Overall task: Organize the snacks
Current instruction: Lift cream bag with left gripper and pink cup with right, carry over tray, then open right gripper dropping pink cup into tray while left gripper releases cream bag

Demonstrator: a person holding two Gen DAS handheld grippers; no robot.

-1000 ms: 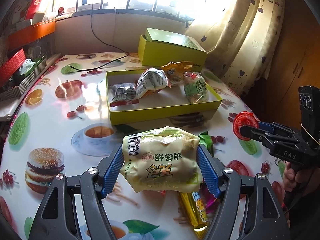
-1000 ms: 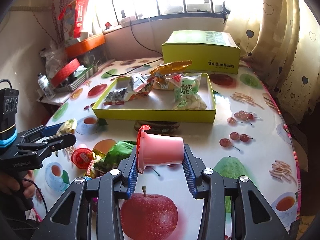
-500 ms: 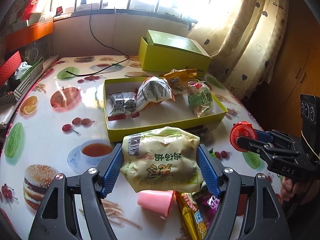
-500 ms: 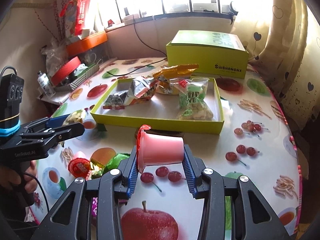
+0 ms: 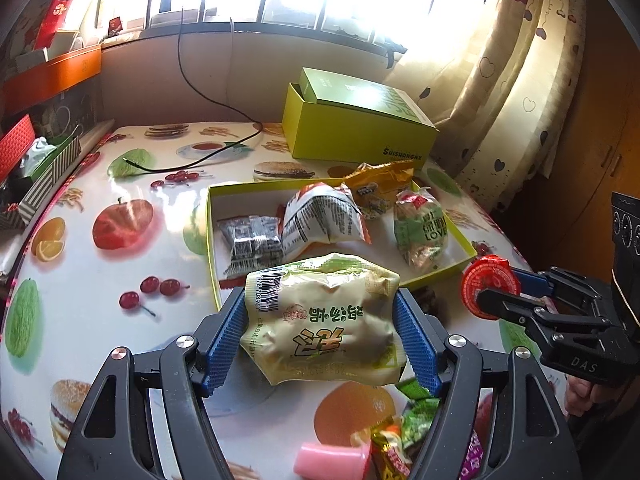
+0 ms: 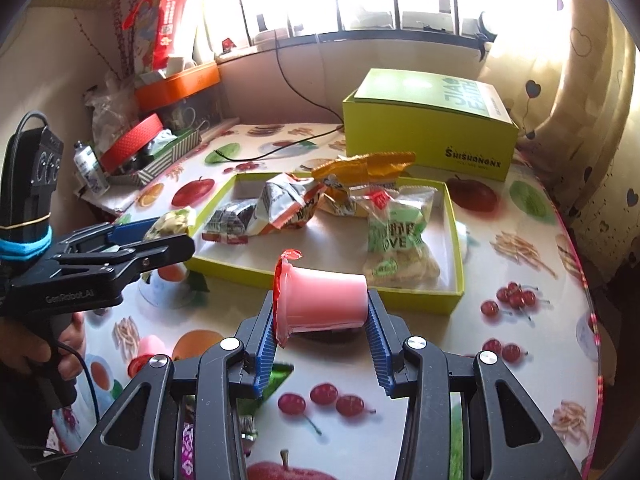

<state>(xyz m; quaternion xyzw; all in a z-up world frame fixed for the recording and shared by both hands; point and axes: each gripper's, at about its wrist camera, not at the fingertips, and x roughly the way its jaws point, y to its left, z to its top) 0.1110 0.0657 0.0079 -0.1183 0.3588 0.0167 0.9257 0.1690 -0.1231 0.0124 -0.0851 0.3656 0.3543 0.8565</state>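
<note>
Two grippers hang above our fruit-printed tablecloth (image 5: pixel 100 288), just short of the shallow yellow-green tray (image 6: pixel 454 216) holding four snack packets. Our left gripper (image 5: pixel 322 326) has its blue pads pressed on a pale yellow snack bag (image 5: pixel 322 320). Our right gripper (image 6: pixel 320 312) clamps a pink jelly cup (image 6: pixel 322 300) lying sideways.

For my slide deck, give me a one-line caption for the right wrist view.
Right gripper holds a pink jelly cup sideways near the yellow-green tray of snack packets.
</note>
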